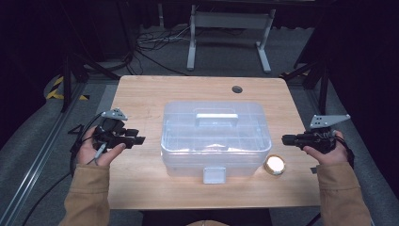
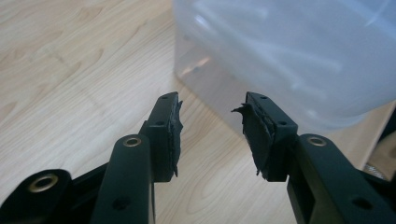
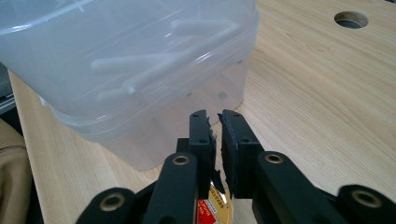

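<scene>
A translucent plastic storage box with a lid handle and front latch (image 1: pixel 215 137) stands closed at the centre of the light wooden table (image 1: pixel 141 94). The left gripper (image 1: pixel 139 139) is held off the box's left side, jaws spread, nothing between them. The right gripper (image 1: pixel 285 139) is held off the right side, jaws nearly pressed together and empty. A small round gold-lidded tin (image 1: pixel 274 165) lies just beside the box's front right corner, below the right gripper. A round cable hole (image 1: pixel 237 89) sits behind the box.
</scene>
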{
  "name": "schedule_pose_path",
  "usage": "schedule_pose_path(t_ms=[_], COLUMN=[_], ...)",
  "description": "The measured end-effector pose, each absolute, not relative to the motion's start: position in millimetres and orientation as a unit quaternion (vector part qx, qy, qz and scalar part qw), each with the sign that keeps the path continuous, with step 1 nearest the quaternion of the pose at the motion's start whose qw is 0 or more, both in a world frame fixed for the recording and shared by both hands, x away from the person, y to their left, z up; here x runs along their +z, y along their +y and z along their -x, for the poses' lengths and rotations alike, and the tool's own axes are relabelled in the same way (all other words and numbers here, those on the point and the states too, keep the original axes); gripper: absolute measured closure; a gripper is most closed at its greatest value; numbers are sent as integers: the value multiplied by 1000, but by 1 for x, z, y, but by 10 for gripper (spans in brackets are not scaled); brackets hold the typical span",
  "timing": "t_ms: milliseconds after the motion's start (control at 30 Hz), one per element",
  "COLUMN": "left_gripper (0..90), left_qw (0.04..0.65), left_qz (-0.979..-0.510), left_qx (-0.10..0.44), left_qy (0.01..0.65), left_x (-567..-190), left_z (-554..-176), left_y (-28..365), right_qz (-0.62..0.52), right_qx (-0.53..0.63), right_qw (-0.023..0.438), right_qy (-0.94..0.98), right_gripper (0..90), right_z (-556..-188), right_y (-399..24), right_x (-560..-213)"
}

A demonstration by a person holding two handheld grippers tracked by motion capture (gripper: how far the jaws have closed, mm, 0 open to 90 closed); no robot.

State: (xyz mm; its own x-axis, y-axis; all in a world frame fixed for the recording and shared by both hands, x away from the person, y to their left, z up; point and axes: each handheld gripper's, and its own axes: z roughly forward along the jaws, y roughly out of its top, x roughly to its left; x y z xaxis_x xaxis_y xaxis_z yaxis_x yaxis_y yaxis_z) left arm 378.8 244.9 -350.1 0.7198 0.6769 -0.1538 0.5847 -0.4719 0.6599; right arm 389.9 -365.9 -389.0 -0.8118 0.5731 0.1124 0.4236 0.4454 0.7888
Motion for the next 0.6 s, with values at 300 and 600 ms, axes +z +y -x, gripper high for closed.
schedule_pose_path(t_ms=[300,600], left_gripper=[556,545], left_qw=[330,344], left_qz=[-883,-888], left_qx=[80,75], left_qy=[326,295], left_x=[-315,-300], left_z=[-387,-393], left_y=[228,202], right_qz=[-314,-317], right_qx=[440,442], right_qw=[88,86], right_qy=[837,835], right_gripper=[763,718], right_z=[-381,-377], right_y=[-374,-373], right_x=[-390,-393])
